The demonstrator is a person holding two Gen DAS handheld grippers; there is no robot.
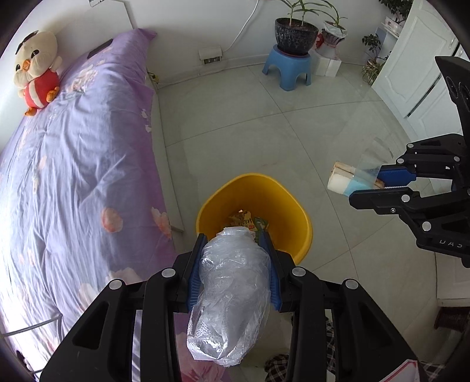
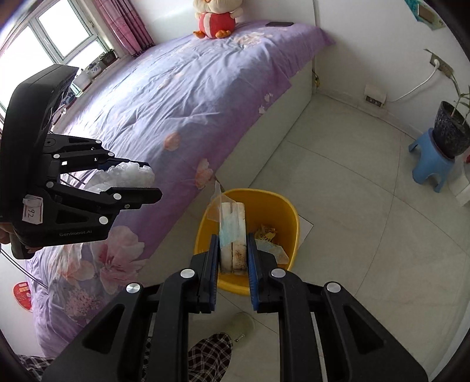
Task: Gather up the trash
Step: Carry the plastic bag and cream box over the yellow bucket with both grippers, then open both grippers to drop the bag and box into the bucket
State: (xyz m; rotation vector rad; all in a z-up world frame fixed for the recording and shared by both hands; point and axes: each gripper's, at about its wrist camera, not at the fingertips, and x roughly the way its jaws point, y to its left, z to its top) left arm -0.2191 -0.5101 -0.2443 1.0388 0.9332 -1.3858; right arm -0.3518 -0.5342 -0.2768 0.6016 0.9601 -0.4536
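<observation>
Yellow bin [image 1: 305, 232] stands on the tiled floor [image 1: 293, 132] right beside the bed [image 1: 88, 147], and it already has some trash in it: crumpled wrappers [image 2: 265, 232] show at the bottom in both views. 2 more pieces are on the way, 1 per hand. Left tool [image 1: 235, 244] is clamped at a medium width on a crumpled clear plastic bag [image 1: 232, 288]; the bag bulges out between the blue pads, its front end over the near rim of the bin, nothing dropped yet. Right tool [image 2: 233, 246] is pinched narrow on a whitish foam-like block in a clear-and-blue wrapper [image 2: 232, 232]; the block sticks out ahead of the pads and, in the right wrist view, lines up over the bin mouth, though from the left wrist view it hangs off to the side, above the floor, so how close it is to the opening I cannot tell. Judgement: task partly done, some trash binned, 2 items gripped and nearly at the bin, both releases left. No other loose trash is visible on the floor or the bed. On the bed only a plush chick [image 1: 35, 70] and a dark phone-like slab [image 2: 279, 24], not trash as far as I can judge.
</observation>
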